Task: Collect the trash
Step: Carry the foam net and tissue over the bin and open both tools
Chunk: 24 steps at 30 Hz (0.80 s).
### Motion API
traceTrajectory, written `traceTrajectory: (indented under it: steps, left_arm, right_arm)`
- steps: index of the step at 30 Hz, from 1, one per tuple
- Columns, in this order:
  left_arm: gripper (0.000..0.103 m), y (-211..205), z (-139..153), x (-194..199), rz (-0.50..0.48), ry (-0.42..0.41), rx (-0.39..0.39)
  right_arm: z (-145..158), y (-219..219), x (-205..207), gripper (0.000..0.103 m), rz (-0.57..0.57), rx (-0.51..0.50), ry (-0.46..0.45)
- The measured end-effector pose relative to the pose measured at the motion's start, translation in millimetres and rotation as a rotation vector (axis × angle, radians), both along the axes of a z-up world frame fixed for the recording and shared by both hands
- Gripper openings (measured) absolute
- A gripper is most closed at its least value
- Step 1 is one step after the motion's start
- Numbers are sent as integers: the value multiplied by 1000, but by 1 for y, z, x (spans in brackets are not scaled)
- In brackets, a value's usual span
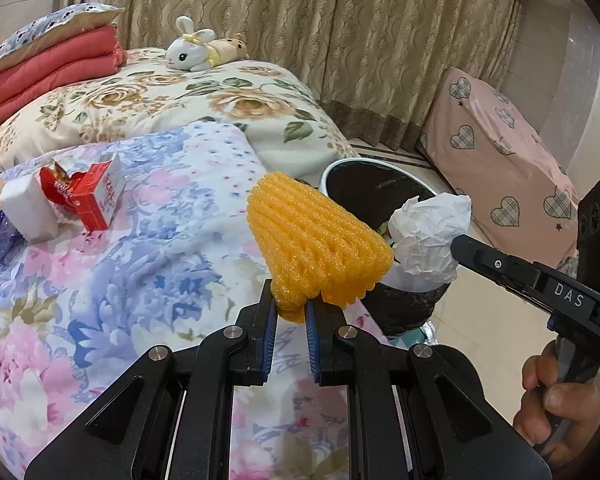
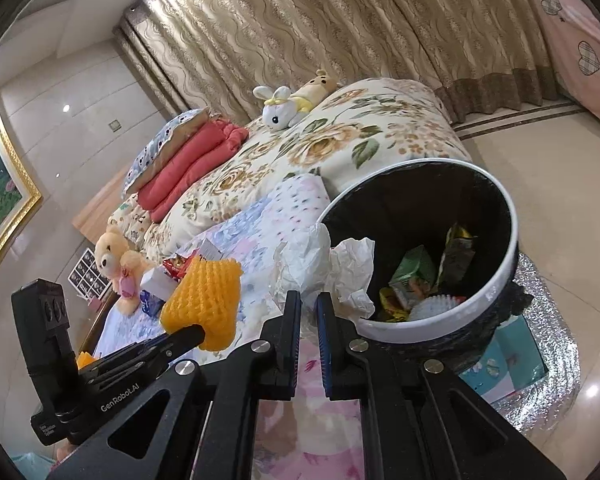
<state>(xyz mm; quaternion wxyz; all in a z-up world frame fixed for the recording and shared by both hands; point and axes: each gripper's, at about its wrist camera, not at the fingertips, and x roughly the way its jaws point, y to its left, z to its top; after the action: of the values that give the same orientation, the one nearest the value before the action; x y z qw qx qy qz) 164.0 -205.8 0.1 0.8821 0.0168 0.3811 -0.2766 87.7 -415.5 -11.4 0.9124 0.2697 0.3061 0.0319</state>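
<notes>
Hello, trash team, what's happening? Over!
Left gripper shut on orange foam net. Right gripper shut on crumpled paper. Bin beside bed, nothing blocking.

Orange foam net (image 1: 320, 248); white crumpled paper (image 1: 428, 236); pink-and-blue floral blanket (image 1: 140, 240).

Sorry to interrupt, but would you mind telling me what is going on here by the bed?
A person is clearing trash off the bed with a hand-held claw in each hand. The left claw is shut on an orange foam fruit net, and the right claw is shut on a crumpled white paper. Both hang near the round white-rimmed bin with a black liner, which already holds wrappers. A torn red carton lies on the floral blanket.
</notes>
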Motion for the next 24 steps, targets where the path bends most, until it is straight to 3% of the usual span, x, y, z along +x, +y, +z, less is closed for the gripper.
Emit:
traceTrajectory:
  steps: [24]
  left_arm:
    - [12,-61,1,8,-95,-5,47]
  right_arm:
    - [-4,-44,6,8,-68,8,11]
